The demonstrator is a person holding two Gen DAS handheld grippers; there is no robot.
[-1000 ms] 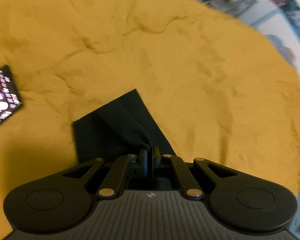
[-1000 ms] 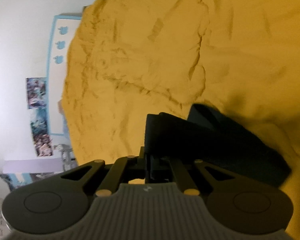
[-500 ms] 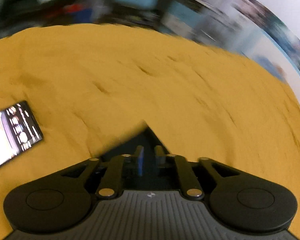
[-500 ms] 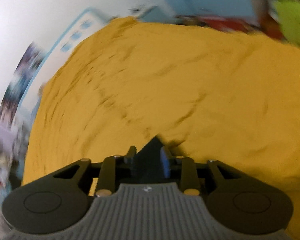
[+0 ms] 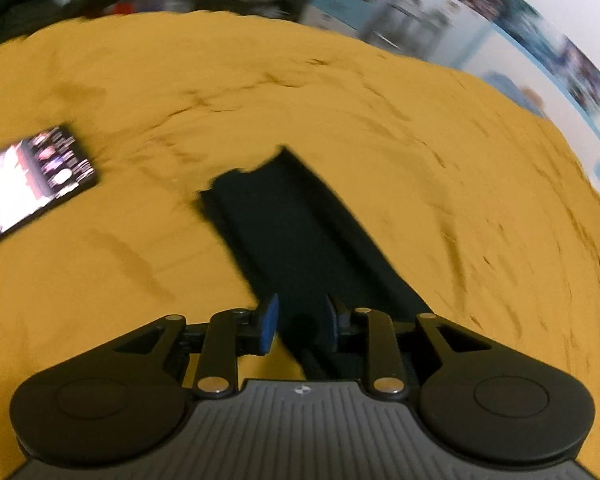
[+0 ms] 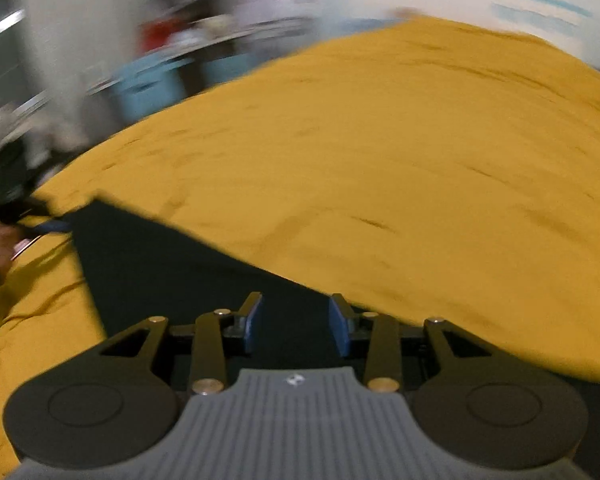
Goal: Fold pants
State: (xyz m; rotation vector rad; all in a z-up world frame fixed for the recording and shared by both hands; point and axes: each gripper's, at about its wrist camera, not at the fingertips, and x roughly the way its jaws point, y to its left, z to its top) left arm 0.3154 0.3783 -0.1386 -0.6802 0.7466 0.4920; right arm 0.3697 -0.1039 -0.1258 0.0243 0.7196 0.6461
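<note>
The dark pants (image 5: 300,232) lie folded in a long strip on the mustard-yellow bedspread (image 5: 440,160). My left gripper (image 5: 300,324) is open just above their near end, with the cloth running between and below the blue pads, not pinched. In the right wrist view the pants (image 6: 160,264) spread from the left toward the bottom. My right gripper (image 6: 296,324) is open over them and holds nothing. The other gripper's blue tip (image 6: 50,226) and a hand show at the far left edge of the pants.
A lit phone (image 5: 28,184) lies on the bedspread left of the pants. Blurred furniture and a white wall with pictures (image 5: 540,32) stand beyond the bed. The bedspread (image 6: 420,160) is wrinkled all around.
Both grippers were shut on the pants a second ago; both have opened and let the cloth go. Both cameras swung up fast, and the pants now lie laid out flat.
</note>
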